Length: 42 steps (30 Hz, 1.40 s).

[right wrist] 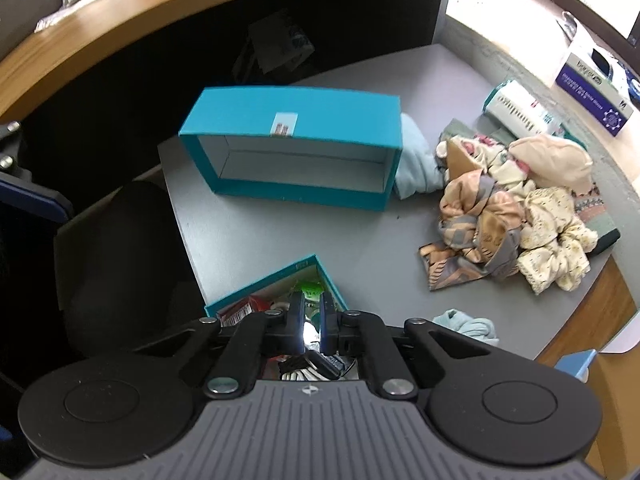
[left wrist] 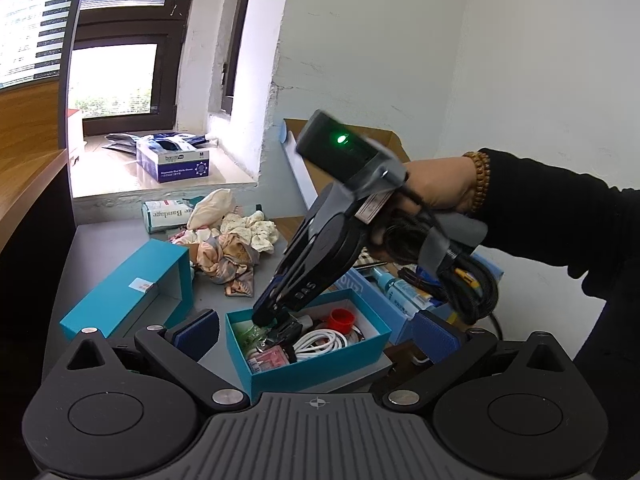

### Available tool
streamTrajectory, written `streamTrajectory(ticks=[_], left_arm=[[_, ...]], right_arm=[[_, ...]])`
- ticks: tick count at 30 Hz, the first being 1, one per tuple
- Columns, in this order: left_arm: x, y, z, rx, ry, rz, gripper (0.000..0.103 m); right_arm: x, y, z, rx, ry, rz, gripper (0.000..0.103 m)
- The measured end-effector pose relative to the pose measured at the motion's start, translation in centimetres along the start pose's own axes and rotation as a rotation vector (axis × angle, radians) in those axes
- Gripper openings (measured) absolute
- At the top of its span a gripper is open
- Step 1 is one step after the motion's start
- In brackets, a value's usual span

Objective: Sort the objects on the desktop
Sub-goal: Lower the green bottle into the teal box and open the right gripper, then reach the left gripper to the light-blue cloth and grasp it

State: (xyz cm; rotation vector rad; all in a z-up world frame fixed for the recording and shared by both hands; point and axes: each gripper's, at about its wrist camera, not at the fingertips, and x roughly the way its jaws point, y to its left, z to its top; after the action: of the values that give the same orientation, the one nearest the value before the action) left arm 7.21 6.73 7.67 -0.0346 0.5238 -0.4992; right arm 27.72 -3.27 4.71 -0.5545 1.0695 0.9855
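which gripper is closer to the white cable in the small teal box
Right. The right gripper reaches down inside the small teal box, its fingers right beside the coiled white cable. The left gripper stands wide open, back outside the box's near edge.

You have two teal boxes in front of you: one filled teal box (left wrist: 308, 344) at the lower centre, one empty teal box (right wrist: 292, 148) on its side at centre. You hold two tools. One glove box (left wrist: 173, 159) sits on the sill at upper left, one bandage pack (left wrist: 166, 210) below it, and one heap of cloths (right wrist: 516, 212) at the right.
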Motion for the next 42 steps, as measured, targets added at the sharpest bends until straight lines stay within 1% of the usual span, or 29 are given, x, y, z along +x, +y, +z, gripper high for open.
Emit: streamTrajectory(ticks=[2, 5, 8, 11, 13, 14, 15, 17, 19, 20, 21, 23, 25, 31, 34, 36, 38, 39, 40, 42], left_arm=[[0.4, 0.2, 0.2, -0.009, 0.006, -0.009, 0.103], [1.5, 0.6, 0.7, -0.016, 0.02, -0.016, 0.103], [3.0, 1.2, 1.3, -0.001, 0.047, -0.005, 0.103], [4.9, 2.1, 2.2, -0.002, 0.086, 0.003, 0.103], [6.0, 2.8, 2.8, -0.011, 0.109, -0.004, 0.103], [6.5, 3.1, 3.1, -0.014, 0.116, 0.0, 0.103], [7.0, 3.4, 3.5, -0.016, 0.123, 0.004, 0.103], [8.0, 3.8, 4.5, -0.018, 0.13, 0.013, 0.103], [8.9, 4.1, 5.5, -0.024, 0.14, 0.026, 0.103], [9.4, 4.1, 6.0, -0.018, 0.146, 0.039, 0.103], [10.0, 4.0, 6.5, -0.004, 0.148, 0.059, 0.103], [11.2, 3.6, 7.4, 0.028, 0.157, 0.093, 0.103], [12.6, 3.2, 8.0, 0.052, 0.177, 0.093, 0.103], [18.5, 1.5, 8.5, 0.069, 0.277, 0.006, 0.103], [21.6, 0.6, 7.8, 0.115, 0.323, 0.014, 0.102], [23.5, 0.2, 7.2, 0.149, 0.367, 0.038, 0.101], [25.1, 0.0, 6.6, 0.168, 0.411, 0.05, 0.093], [25.8, 0.2, 6.2, 0.159, 0.437, 0.04, 0.085], [26.4, 0.4, 6.0, 0.146, 0.456, 0.029, 0.079], [27.0, 0.5, 5.6, 0.131, 0.472, 0.017, 0.079]], right_arm=[[0.6, -0.1, 0.0, -0.001, 0.008, -0.001, 0.008], [0.6, -0.4, -0.1, 0.014, -0.009, 0.011, 0.008], [-0.9, -0.9, -0.6, 0.045, -0.071, 0.04, 0.008], [-3.0, -1.6, -2.0, 0.081, -0.144, 0.028, 0.011], [-4.2, -2.2, -3.3, 0.121, -0.19, 0.023, 0.018], [-4.7, -2.5, -4.0, 0.144, -0.209, 0.026, 0.024], [-5.2, -2.9, -4.7, 0.165, -0.228, 0.027, 0.027], [-6.2, -3.4, -6.4, 0.206, -0.272, 0.031, 0.028], [-7.1, -3.9, -8.0, 0.246, -0.316, 0.035, 0.036], [-7.6, -4.2, -8.9, 0.267, -0.339, 0.037, 0.051], [-8.1, -4.5, -9.7, 0.287, -0.361, 0.038, 0.07], [-9.1, -5.0, -11.4, 0.327, -0.405, 0.042, 0.084], [-9.7, -5.4, -13.0, 0.35, -0.44, 0.056, 0.084], [-11.6, -5.7, -17.6, 0.391, -0.542, 0.049, 0.084], [-12.4, -5.9, -20.0, 0.427, -0.584, 0.017, 0.086], [-12.6, -5.8, -21.3, 0.442, -0.594, -0.003, 0.087], [-12.9, -5.8, -22.2, 0.447, -0.608, -0.008, 0.087], [-13.0, -5.8, -22.7, 0.45, -0.615, -0.01, 0.087], [-13.2, -5.8, -23.1, 0.452, -0.622, -0.012, 0.087], [-13.5, -5.8, -23.9, 0.456, -0.636, -0.016, 0.087]])
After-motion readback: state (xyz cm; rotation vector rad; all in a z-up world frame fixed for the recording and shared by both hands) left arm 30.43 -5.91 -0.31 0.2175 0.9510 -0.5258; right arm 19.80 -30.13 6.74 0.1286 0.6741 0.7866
